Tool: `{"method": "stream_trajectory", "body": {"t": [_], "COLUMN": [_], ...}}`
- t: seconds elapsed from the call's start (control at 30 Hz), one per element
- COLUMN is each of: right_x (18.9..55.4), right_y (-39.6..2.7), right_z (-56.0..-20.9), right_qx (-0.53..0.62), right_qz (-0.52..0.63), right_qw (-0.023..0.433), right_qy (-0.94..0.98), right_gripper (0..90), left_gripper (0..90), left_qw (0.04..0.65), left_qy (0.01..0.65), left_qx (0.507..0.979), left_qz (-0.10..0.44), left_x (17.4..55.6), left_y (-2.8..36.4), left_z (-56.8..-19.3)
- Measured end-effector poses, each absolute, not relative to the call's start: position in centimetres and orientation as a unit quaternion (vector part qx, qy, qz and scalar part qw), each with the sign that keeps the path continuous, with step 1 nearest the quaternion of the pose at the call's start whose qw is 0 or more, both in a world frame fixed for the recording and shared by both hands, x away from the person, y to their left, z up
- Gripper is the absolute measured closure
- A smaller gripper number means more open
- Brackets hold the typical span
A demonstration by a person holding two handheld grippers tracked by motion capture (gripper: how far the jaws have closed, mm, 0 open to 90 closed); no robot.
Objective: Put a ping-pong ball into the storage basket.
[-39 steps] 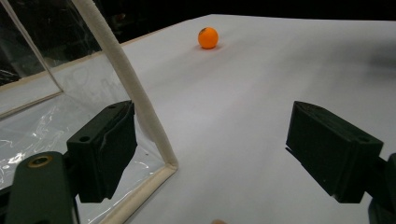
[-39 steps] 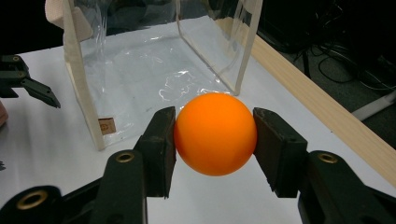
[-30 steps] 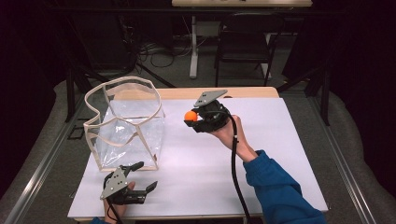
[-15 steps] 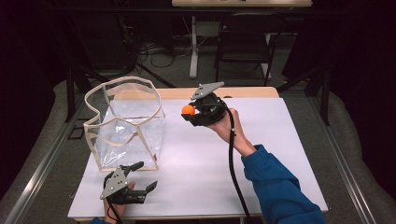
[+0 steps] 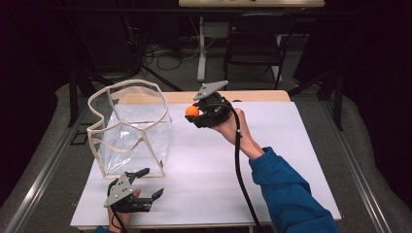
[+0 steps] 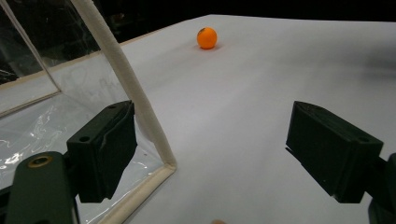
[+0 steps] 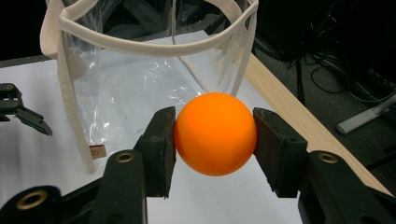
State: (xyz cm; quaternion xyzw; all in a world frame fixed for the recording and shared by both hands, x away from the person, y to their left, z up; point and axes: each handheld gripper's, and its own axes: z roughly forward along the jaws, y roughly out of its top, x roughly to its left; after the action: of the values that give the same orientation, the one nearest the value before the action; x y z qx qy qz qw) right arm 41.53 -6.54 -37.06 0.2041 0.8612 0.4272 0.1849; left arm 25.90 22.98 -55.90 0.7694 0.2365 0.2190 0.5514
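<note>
Since the earlier frame we have carried the orange ball (image 7: 215,133) slightly toward the table's far edge, clamped in our right gripper (image 5: 200,113). The clear bag (image 5: 131,131) stands to its left, mouth up. Our left gripper (image 5: 137,191) rests wide, empty, at the near edge.

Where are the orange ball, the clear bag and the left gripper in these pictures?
orange ball (image 7: 215,133), right gripper view, middle of its front, between the jaws.
clear bag (image 5: 127,90), high view, on its cloth rim.
left gripper (image 5: 146,183), high view, midway between the tips of its open jaws.
</note>
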Motion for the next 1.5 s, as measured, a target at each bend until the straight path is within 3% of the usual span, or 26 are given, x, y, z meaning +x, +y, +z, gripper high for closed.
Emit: {"method": "stream_trajectory", "body": {"t": [1.5], "right_x": [42.0], "right_y": [-4.4], "right_z": [-35.2], "right_qx": [0.185], "right_qz": [0.434], "right_qw": [0.197], "right_qy": [0.859], "right_gripper": [51.0], "left_gripper": [16.1], "left_qw": [0.551], "left_qy": [0.236], "left_qx": [0.77], "left_qz": [0.217], "left_x": [25.9], "left_y": [23.0], "left_z": [-55.9]}}
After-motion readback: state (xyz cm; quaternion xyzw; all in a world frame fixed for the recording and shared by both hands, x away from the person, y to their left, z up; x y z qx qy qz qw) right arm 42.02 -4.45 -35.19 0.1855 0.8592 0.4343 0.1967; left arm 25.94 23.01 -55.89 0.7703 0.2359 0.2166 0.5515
